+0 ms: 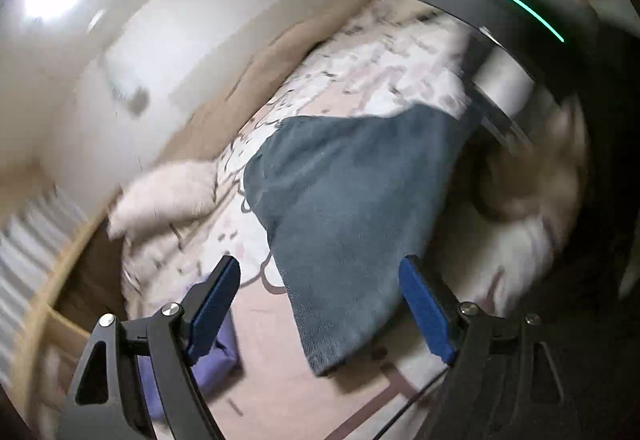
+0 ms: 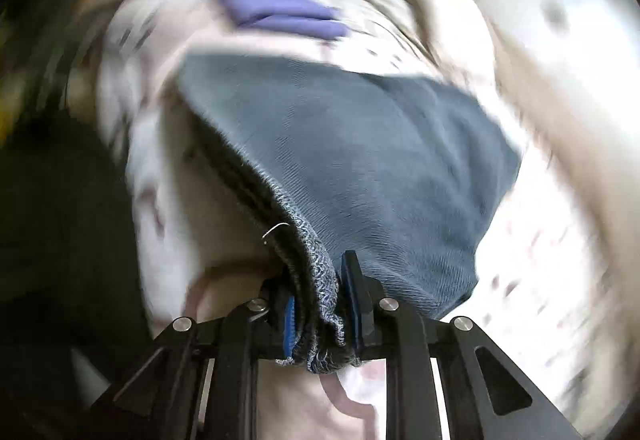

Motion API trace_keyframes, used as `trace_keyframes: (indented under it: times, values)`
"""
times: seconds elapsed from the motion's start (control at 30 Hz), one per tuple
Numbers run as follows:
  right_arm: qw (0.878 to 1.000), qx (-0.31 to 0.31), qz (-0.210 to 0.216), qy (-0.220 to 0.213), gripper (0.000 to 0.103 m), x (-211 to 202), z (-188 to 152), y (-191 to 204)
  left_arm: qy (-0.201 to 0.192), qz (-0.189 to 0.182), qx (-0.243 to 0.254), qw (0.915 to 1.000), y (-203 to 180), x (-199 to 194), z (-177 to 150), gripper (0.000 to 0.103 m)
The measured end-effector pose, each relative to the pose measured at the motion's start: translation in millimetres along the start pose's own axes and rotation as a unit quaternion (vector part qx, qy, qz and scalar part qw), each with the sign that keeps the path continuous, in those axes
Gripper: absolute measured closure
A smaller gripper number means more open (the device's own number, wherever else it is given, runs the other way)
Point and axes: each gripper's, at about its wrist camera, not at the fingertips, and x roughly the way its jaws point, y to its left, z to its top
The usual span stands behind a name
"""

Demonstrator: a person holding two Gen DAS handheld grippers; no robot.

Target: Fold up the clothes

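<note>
A grey-blue garment (image 1: 352, 207) hangs stretched over a bed with a white and pink patterned cover (image 1: 360, 71). In the right wrist view the garment (image 2: 360, 143) spreads away from the camera. My right gripper (image 2: 320, 300) is shut on its bunched grey hem. That gripper also shows in the left wrist view (image 1: 504, 87), at the garment's far upper corner. My left gripper (image 1: 320, 280) is open, its blue pads on either side of the garment's near lower part, holding nothing. Both views are blurred by motion.
A folded purple cloth (image 1: 216, 360) lies on the bed by my left gripper; it also shows in the right wrist view (image 2: 280, 5). A white fluffy item (image 1: 168, 195) lies at the bed's left edge. A tan blanket (image 1: 256, 67) runs along the wall. A wooden bed rail (image 1: 60, 280) curves on the left.
</note>
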Motion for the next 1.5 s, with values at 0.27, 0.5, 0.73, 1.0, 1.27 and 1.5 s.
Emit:
trace_keyframes:
  times: [0.27, 0.5, 0.73, 1.0, 1.27, 1.5]
  values:
    - [0.986, 0.141, 0.081, 0.025, 0.083, 0, 15, -33, 0.001, 0.028, 0.090, 0.9956, -31, 58, -8, 0.021]
    - [0.983, 0.154, 0.101, 0.024, 0.083, 2, 6, -36, 0.008, 0.058, 0.207, 0.9765, -35, 92, -30, 0.021]
    - [0.983, 0.156, 0.097, -0.002, 0.083, 0, -12, -21, 0.016, 0.098, 0.228, 0.9687, -27, 96, -40, 0.026]
    - [0.988, -0.011, -0.126, -0.086, 0.074, 1, -52, 73, 0.005, 0.116, 0.227, 0.9669, -27, 107, -42, 0.088]
    - [0.921, -0.203, -0.324, -0.072, 0.061, 44, -65, 122, 0.014, 0.092, 0.158, 0.9830, 0, 110, -22, 0.092]
    - [0.924, -0.214, -0.288, -0.130, 0.086, 8, -47, 71, 0.018, 0.087, 0.043, 0.9951, 38, 89, 22, 0.093]
